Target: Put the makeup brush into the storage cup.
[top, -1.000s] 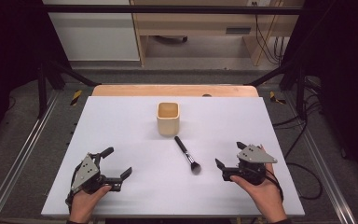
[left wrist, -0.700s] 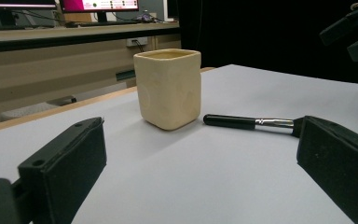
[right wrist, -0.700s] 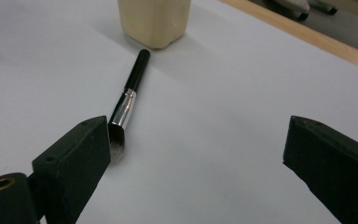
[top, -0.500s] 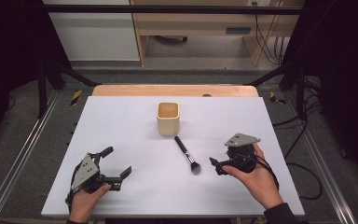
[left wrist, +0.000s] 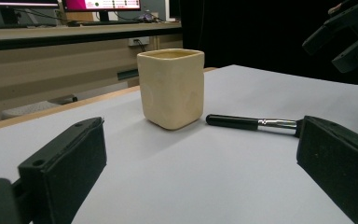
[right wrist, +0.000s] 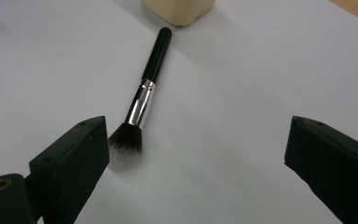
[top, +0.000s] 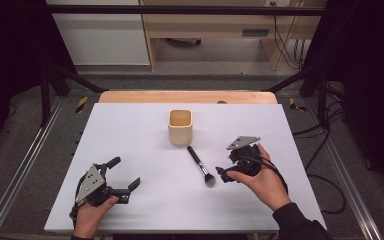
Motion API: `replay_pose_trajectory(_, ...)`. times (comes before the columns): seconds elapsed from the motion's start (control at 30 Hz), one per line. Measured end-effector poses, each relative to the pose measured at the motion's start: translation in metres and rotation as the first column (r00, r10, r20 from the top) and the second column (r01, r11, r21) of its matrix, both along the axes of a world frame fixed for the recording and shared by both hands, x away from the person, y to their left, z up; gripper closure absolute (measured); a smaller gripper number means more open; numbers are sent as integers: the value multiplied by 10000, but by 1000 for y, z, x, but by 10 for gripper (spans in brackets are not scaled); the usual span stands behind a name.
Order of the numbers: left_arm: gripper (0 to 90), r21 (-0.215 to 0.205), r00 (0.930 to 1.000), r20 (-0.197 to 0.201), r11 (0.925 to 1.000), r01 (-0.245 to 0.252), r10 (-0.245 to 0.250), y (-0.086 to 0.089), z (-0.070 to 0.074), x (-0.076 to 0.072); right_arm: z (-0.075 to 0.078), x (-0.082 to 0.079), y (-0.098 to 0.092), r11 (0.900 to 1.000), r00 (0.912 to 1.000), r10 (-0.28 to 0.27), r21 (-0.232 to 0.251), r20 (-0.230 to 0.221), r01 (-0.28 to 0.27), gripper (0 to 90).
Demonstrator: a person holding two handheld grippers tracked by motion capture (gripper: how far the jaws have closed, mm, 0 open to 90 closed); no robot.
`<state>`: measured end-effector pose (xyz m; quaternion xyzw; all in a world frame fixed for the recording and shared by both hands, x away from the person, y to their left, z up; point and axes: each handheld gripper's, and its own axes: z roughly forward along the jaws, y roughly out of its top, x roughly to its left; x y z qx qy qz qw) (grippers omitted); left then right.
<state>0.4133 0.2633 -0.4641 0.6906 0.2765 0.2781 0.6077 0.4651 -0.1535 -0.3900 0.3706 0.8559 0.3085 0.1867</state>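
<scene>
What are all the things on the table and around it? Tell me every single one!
Cup: one, cream-yellow, squarish, upright near the middle of the table toward its far side.
Makeup brush: one, black handle, silver band, dark bristles with pale tips, lying flat just in front of the cup, bristles toward the person.
Table: one, white top with a wooden strip along the far edge.
Desk: one, light wood, on the floor behind the table.
Left gripper: one, black with a grey plate, near the table's front left, jaws open, holding nothing.
Right gripper: one, black with a grey plate, just right of the brush's bristles, jaws open, holding nothing.
Hands: two, one gripping each gripper.
</scene>
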Motion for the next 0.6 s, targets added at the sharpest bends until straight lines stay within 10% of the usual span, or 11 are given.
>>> replay_pose_trajectory(0.6,12,-61,10000,-7,10000,-76,76,2,0,1,-7,22,29,9997,9971,-22,-258,-756,2,75)
